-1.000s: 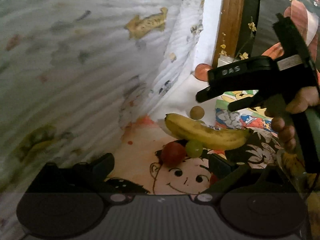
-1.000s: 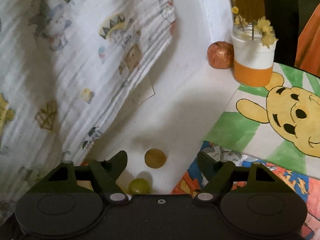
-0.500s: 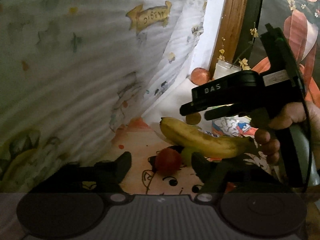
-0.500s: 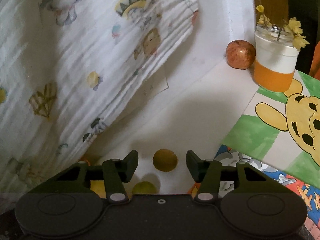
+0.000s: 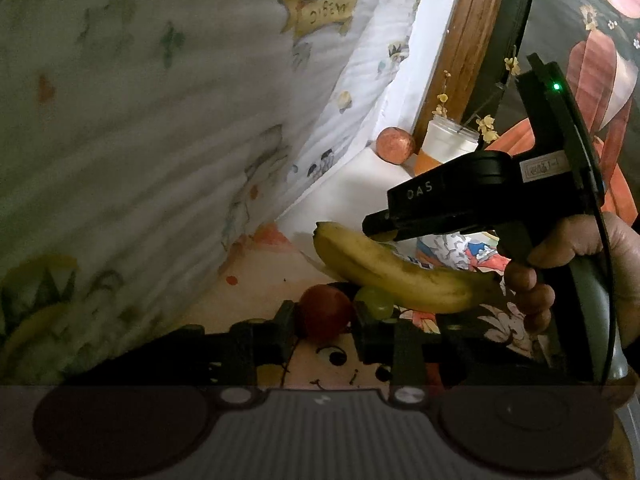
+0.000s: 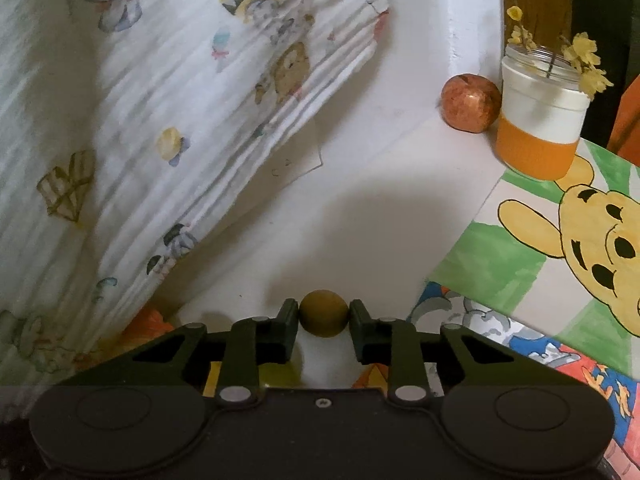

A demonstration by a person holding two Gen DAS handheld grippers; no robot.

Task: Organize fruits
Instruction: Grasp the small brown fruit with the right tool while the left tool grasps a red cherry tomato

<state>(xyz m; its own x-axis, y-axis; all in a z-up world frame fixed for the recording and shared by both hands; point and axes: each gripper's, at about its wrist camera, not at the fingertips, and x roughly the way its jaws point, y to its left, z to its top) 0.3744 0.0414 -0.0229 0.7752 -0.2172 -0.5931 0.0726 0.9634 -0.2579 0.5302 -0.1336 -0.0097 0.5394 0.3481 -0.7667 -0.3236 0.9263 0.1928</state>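
Left gripper point(image 5: 325, 316): jaws have just been closing and now press on both sides of the red fruit point(image 5: 326, 314), holding it.
Red fruit: low over the cartoon-face drawing point(image 5: 340, 364), just beside the green grape point(image 5: 374, 303).
Green grape: touching the underside of the banana point(image 5: 394, 270).
Banana: lies across the drawings, between the two grippers.
Right gripper point(image 6: 324, 317): jaws have just been closing and now clamp the brown ball fruit point(image 6: 323, 318) from both sides; in the left view a hand point(image 5: 572, 276) holds this gripper above the banana.
Brown fruit: on the white surface point(image 6: 360, 208), at the edge of the bear drawing point(image 6: 560, 240).
Apple point(image 6: 470, 103): at the far corner, touching the jar point(image 6: 540, 120) of yellow flowers.
Cloth point(image 6: 160, 100): printed, hanging along the left.
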